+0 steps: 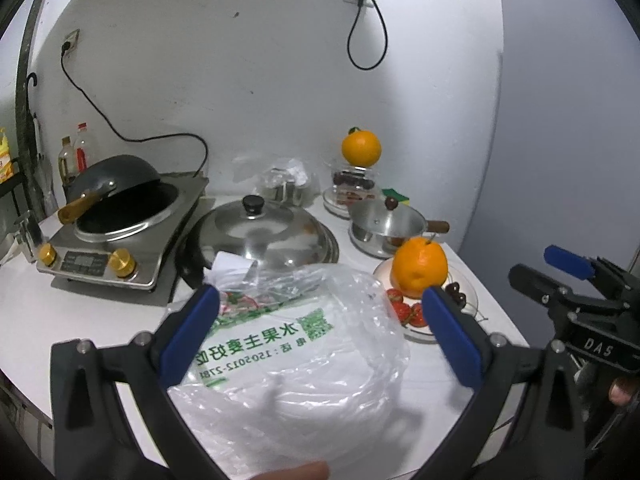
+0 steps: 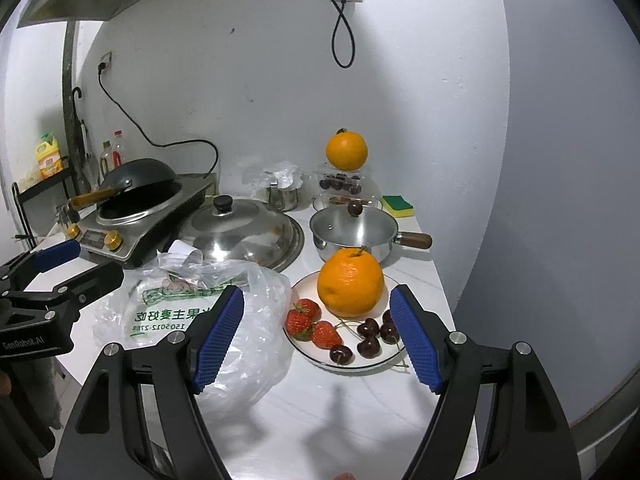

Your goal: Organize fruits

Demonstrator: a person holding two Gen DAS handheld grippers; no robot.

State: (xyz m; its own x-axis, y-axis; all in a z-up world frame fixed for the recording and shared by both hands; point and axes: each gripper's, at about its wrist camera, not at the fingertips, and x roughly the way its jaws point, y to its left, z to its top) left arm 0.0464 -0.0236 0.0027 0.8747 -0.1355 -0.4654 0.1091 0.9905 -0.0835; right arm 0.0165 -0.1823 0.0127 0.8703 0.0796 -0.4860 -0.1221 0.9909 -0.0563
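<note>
Plate [image 2: 394, 361] loaded: orange [image 2: 350, 282], strawberries [image 2: 304, 319], cherries [image 2: 369, 345]. Second orange [image 2: 346, 150] left on clear box. Plastic bag [image 2: 256, 320] looks emptied. Left hand-held gripper [image 1: 320, 330], right hand-held gripper [image 2: 316, 336]: both agape, holding nothing.

Left gripper [image 1: 320, 316] fingers wide apart; right gripper [image 2: 316, 332] fingers apart, empty.

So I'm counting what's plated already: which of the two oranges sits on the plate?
The near orange, on the plate beside strawberries and cherries. The far orange is perched on a clear box by the wall.
</note>
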